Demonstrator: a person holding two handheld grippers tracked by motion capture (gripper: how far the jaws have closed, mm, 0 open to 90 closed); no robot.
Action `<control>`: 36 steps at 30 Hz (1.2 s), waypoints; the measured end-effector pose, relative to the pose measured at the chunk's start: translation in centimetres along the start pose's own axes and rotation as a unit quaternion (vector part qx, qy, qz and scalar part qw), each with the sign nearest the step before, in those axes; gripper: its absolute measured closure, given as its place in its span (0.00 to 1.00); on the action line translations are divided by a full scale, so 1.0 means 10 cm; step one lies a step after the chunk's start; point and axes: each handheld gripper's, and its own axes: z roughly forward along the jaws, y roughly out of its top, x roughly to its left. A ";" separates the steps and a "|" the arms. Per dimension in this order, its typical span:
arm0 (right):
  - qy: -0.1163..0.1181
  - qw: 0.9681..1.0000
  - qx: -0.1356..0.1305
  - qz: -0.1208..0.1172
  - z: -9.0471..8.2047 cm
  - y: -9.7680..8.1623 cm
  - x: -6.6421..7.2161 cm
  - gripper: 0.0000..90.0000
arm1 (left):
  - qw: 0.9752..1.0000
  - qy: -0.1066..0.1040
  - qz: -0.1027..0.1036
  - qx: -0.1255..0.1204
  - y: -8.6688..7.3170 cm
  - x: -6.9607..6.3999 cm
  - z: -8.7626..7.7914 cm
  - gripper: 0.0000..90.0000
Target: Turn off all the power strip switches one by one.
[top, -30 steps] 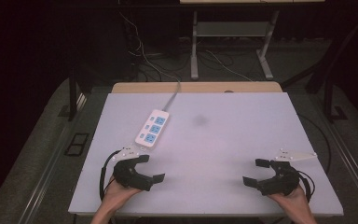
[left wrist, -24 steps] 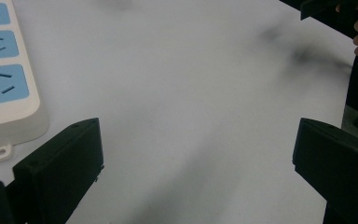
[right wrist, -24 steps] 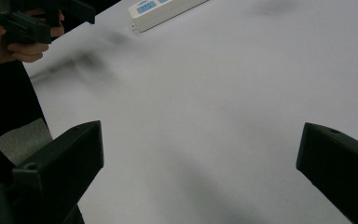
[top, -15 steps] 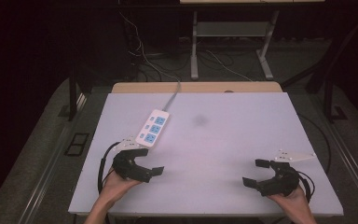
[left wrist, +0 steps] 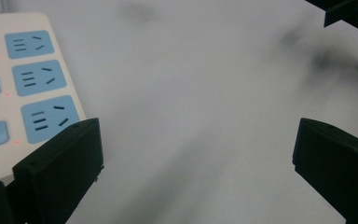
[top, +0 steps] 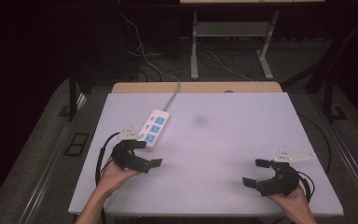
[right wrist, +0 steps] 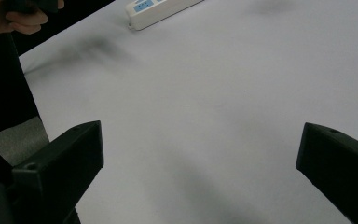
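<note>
Your left gripper (top: pixel 142 154) hangs released just beside the white plastic power strip with blue sockets (top: pixel 154 128); centre both jaws across its width before clenching. Right gripper (top: pixel 262 173) rests released.

A pale lavender surface (top: pixel 242 140) sits on grey carpet (top: pixel 42 154) in a dim room. At twelve o'clock, a wooden edge strip (top: pixel 196 87), then a metal-legged frame (top: pixel 230 44) and loose floor cables (top: pixel 144 60). Darkness closes nine and three o'clock.

Power strip (top: pixel 154 128) on table (top: pixel 223 135), left-rear; left gripper (top: pixel 145 154) just before it; right gripper (top: pixel 256 173) front-right.
</note>
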 end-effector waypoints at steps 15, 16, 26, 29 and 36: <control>0.000 1.000 0.007 -0.002 0.01 0.00 0.02 0.01 | 1.000 0.021 0.003 0.023 0.19 0.18 -0.05 0.00; 0.000 1.000 0.007 -0.002 0.01 0.00 0.02 0.01 | 0.999 0.022 0.006 0.025 0.20 0.20 -0.06 0.00; -0.001 1.000 0.007 -0.003 0.01 0.00 0.02 0.01 | 0.999 0.030 0.006 0.037 0.31 0.34 -0.03 0.01; -0.001 1.000 0.008 -0.004 0.01 0.00 0.02 0.01 | 0.999 0.034 0.006 0.039 0.33 0.39 -0.03 0.01; -0.002 1.000 0.008 -0.005 0.01 0.00 0.02 0.01 | 0.998 0.044 0.005 0.047 0.38 0.48 -0.04 0.01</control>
